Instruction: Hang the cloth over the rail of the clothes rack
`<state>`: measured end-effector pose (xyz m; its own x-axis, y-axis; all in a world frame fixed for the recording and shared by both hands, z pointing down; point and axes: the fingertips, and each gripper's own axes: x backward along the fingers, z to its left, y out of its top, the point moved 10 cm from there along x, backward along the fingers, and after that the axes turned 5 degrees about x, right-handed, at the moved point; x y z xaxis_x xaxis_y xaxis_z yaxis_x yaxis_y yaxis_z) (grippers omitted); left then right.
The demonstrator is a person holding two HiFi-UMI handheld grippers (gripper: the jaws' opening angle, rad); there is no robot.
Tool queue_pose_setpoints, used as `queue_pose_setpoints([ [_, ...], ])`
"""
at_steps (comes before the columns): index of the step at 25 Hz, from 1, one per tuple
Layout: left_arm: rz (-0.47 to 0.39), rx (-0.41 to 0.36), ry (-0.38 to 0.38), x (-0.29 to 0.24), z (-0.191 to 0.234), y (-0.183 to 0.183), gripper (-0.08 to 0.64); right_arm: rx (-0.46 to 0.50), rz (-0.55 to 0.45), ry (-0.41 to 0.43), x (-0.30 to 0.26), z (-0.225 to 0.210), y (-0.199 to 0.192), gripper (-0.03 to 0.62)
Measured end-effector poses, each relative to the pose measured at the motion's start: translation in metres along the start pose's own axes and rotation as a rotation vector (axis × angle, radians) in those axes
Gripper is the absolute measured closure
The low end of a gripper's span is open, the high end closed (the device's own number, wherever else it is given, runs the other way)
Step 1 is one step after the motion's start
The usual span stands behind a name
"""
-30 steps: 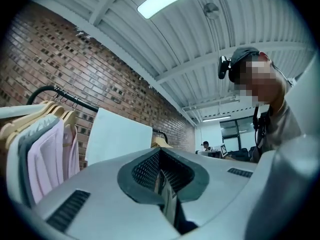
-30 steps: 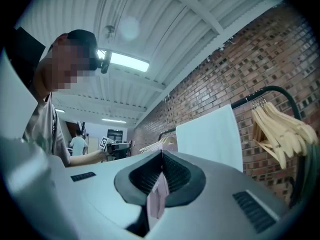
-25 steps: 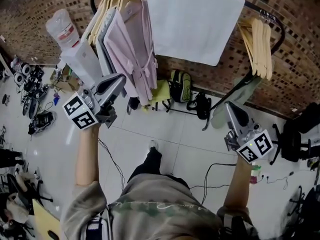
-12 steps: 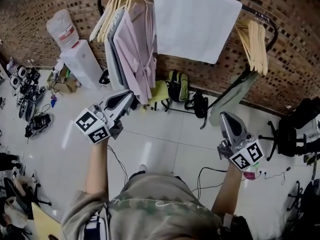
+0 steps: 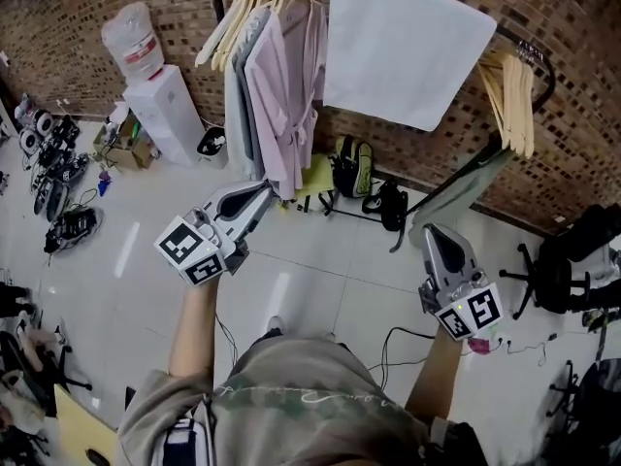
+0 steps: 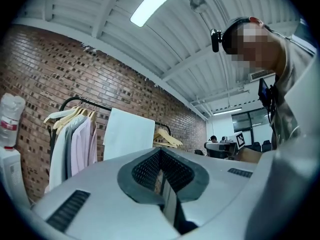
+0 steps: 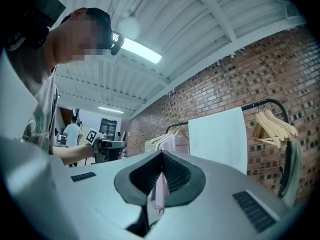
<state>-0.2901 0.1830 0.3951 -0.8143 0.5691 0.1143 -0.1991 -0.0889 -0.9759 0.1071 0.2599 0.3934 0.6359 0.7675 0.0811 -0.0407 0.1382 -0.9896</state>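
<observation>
A white cloth hangs draped over the black rail of the clothes rack, between the robes and the bare wooden hangers. It also shows in the left gripper view as the white cloth and in the right gripper view as the white cloth. My left gripper is shut and empty, well below and left of the cloth. My right gripper is shut and empty too, below the cloth's right side. Neither touches the cloth.
Pale robes hang on hangers at the rail's left; bare wooden hangers at its right. A water dispenser stands left of the rack. Bags lie under it by the brick wall. Cables and gear litter the floor.
Both grippers have dropped lower and drawn back from the rack. The view has shifted, so the rack and cloth sit further right in the picture. The cloth stays on the rail.
</observation>
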Motion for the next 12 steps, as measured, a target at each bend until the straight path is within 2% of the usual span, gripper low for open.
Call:
queue_pose_setpoints([
  [8, 0.008, 0.015, -0.044, 0.006, -0.004, -0.007, 0.554, -0.027, 0.042, 0.006, 0.000, 0.017, -0.011, 0.584],
  [12, 0.007, 0.010, -0.072, 0.008, -0.010, -0.007, 0.554, -0.053, 0.030, 0.012, 0.001, 0.020, -0.012, 0.584],
])
